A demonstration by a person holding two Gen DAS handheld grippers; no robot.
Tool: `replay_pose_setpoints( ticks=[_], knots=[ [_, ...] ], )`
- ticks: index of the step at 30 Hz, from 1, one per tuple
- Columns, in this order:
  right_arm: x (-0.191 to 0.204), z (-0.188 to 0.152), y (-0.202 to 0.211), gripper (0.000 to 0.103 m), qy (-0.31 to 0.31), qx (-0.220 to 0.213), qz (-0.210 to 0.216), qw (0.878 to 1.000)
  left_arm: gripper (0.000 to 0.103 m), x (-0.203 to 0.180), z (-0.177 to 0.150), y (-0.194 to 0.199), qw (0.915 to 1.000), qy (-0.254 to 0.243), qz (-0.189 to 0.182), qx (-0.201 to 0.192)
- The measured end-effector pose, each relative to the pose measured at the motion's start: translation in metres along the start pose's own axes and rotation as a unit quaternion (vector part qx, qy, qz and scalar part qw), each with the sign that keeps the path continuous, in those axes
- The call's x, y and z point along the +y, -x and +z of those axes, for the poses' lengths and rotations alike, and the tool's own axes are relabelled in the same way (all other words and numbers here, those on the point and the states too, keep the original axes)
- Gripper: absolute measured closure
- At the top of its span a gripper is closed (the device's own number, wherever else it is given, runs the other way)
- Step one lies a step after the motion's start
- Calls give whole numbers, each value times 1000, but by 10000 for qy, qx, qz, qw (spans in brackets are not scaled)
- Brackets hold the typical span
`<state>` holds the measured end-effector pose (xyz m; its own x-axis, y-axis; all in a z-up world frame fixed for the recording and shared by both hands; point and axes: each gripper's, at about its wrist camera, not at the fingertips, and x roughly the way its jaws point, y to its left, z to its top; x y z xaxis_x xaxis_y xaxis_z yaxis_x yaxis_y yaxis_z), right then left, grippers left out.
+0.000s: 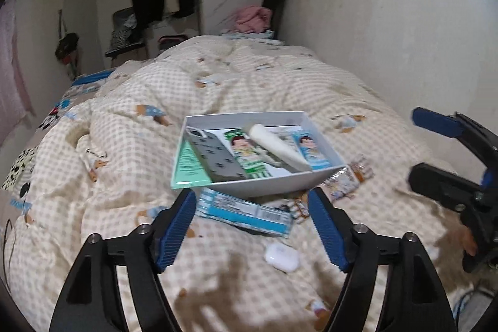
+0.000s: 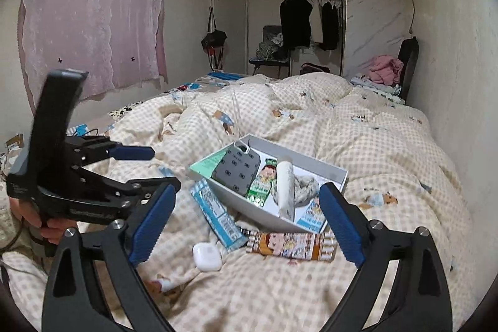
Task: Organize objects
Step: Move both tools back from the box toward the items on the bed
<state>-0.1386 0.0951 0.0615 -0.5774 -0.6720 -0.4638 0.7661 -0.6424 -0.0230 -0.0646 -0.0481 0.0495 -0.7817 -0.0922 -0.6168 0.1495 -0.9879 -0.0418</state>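
Observation:
A white box (image 1: 274,182) (image 2: 330,167) sits tilted on the checked quilt. It holds a grey phone case (image 1: 214,157) (image 2: 239,173), a green snack pack (image 1: 249,157) (image 2: 264,179), a white tube (image 1: 280,148) (image 2: 285,185) and a blue pack (image 1: 312,150) (image 2: 311,215). A blue-white packet (image 1: 246,210) (image 2: 216,215), a white earbud case (image 1: 281,257) (image 2: 207,256) and an orange snack pack (image 2: 291,241) (image 1: 345,182) lie in front of the box. My left gripper (image 1: 252,223) (image 2: 152,167) is open above the blue-white packet. My right gripper (image 2: 246,226) (image 1: 414,145) is open above the earbud case.
The quilt (image 1: 155,101) (image 2: 389,151) covers the bed, with a wall (image 1: 404,21) along its right side. A pink cloth pile (image 1: 252,17) (image 2: 384,67) lies at the far end. A clothes rack (image 2: 311,17) and a chair (image 1: 124,33) stand beyond the bed.

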Motion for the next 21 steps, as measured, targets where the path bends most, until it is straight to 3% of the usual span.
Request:
replay_pose_setpoints(
  ticks=[8, 21],
  knots=[
    [-11, -22, -6, 8, -393, 201, -242, 9987, 24, -14, -20, -1, 9995, -224, -48, 216],
    [-2, -54, -44, 8, -74, 836, -275, 9961, 24, -24, -34, -47, 9958, -267, -21, 870]
  ],
)
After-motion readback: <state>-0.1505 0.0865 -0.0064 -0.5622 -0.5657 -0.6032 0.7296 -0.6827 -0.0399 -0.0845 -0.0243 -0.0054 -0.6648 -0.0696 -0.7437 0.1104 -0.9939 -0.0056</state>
